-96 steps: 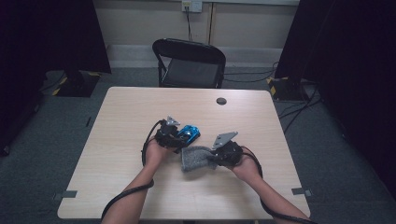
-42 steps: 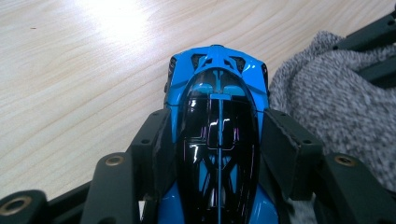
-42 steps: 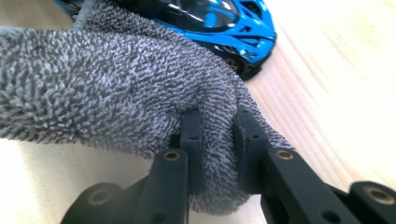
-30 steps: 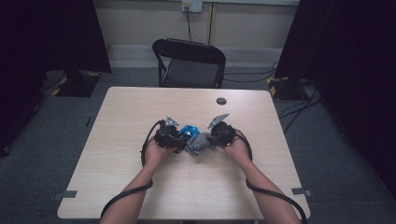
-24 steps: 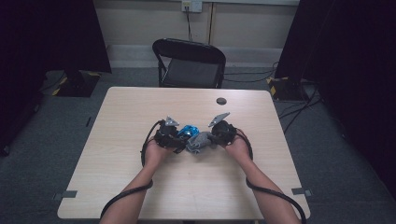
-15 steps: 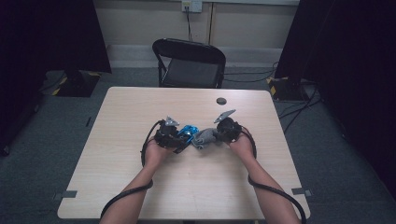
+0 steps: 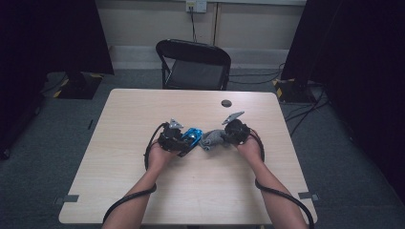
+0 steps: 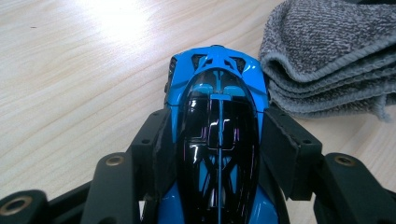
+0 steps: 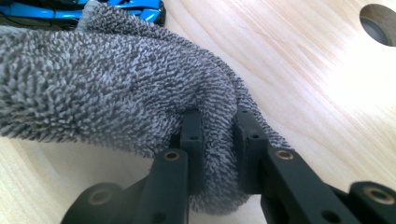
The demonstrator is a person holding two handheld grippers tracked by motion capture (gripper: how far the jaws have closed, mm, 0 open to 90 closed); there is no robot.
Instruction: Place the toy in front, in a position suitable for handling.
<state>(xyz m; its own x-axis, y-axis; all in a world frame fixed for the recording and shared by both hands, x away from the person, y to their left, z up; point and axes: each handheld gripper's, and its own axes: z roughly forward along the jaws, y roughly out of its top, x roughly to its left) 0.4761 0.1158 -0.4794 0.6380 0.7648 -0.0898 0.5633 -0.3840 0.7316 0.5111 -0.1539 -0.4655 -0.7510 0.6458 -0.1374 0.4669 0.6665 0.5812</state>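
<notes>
Blue toy car [image 8: 217, 116] clamped in my left claw [image 8: 217, 154] — right claw [image 9: 217, 135] pinches folded grey terry cloth [image 9: 102, 93]; wiping next, I'd judge.

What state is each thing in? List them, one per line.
Blue toy car: clamped by its sides between the jaws of the left gripper.
Grey cloth: folded, pinched in the right gripper, beside the car's nose.
Folding chair: unfolded, unoccupied.
Table: round hole near its far edge.

glossy blue toy car [image 8: 217, 121], likely plastic; fuzzy grey terry cloth [image 9: 107, 79]; matt pale wood-grain table [image 8: 70, 84]
</notes>
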